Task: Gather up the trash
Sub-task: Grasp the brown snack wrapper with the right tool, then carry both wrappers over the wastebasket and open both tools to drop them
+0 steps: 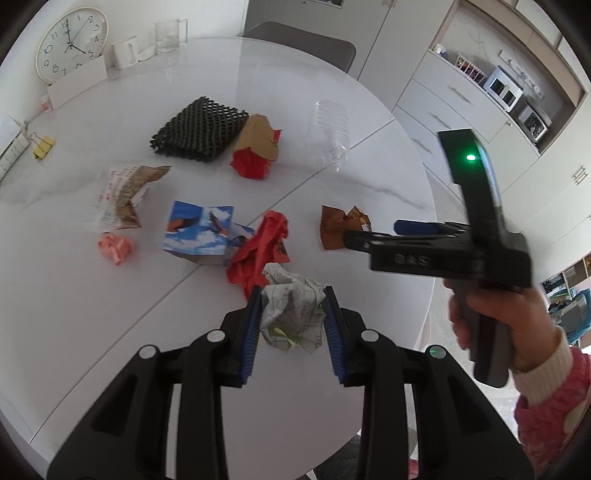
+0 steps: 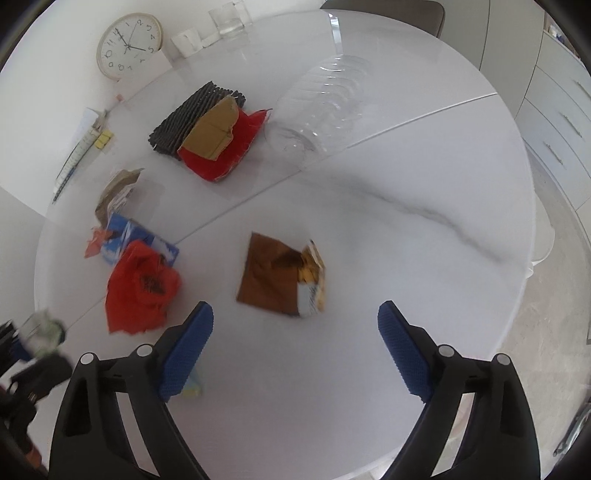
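Observation:
My left gripper (image 1: 293, 295) is shut on a crumpled white printed paper ball (image 1: 293, 314), held above the white table (image 1: 369, 177). My right gripper (image 2: 295, 314) is open and empty, hovering just short of a brown snack wrapper (image 2: 273, 277); it also shows in the left wrist view (image 1: 369, 232), next to that wrapper (image 1: 334, 227). Other trash lies on the table: a red crumpled wrapper (image 2: 142, 286), a blue bird-print carton (image 1: 199, 232), a pink wad (image 1: 115, 248), a red and brown carton (image 1: 255, 147), a torn printed packet (image 1: 127, 192), a clear plastic bottle (image 2: 321, 107).
A black mesh pad (image 1: 199, 129) lies mid-table. A clock (image 1: 72, 44), white cup (image 1: 125, 51) and glass jug (image 1: 168, 35) stand at the far edge. Yellow binder clips (image 1: 43, 146) lie at the left. A chair (image 1: 306, 44) and cabinets (image 1: 461, 107) stand beyond the table.

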A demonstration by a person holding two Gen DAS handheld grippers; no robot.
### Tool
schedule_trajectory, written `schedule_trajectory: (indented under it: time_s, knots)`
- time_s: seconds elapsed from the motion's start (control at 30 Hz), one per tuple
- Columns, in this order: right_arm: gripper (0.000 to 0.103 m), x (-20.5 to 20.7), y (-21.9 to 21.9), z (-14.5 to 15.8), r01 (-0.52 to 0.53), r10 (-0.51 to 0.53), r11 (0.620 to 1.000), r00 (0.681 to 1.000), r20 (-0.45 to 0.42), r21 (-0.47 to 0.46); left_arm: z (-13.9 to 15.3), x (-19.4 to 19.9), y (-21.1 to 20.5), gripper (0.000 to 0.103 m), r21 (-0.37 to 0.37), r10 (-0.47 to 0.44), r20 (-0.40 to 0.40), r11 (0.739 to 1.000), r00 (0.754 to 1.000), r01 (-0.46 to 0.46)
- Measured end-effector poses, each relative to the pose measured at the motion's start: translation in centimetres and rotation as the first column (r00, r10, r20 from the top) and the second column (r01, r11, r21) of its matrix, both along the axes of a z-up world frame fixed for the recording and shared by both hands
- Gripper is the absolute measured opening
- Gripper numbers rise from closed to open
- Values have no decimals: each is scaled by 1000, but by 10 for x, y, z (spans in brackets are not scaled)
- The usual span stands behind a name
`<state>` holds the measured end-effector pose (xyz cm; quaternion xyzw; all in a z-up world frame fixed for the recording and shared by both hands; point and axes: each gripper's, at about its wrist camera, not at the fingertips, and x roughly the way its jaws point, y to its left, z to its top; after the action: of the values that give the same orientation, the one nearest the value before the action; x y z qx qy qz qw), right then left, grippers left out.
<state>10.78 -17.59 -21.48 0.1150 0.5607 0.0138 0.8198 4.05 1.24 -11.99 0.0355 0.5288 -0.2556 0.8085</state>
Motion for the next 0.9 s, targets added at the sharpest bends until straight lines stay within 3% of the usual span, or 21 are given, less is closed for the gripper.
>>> schedule_trajectory:
  time_s: [0.17, 0.3, 0.47, 0.73, 0.9]
  knots:
    - [80, 14, 14, -13, -25, 23, 998, 999, -25, -59, -2, 1, 10, 32, 6, 7, -14, 1000, 1000, -7]
    - [62, 18, 20, -17, -41, 37, 993, 999, -34, -112, -3, 1, 12, 32, 26, 2, -12, 1000, 1000, -2]
    - [37, 17, 16, -17, -38, 35, 994, 999, -33, -104, -5, 1, 7, 32, 32, -12, -16, 999, 1000, 13]
    - [24, 8, 4, -12, -11, 11, 999, 1000, -5, -32, -5, -3, -2, 32, 47, -24, -11, 999, 1000, 25]
    - [23, -10, -11, 5, 18, -18, 1000, 1000, 26, -1, 1, -7, -13, 32, 45, -50, -2, 998, 999, 50]
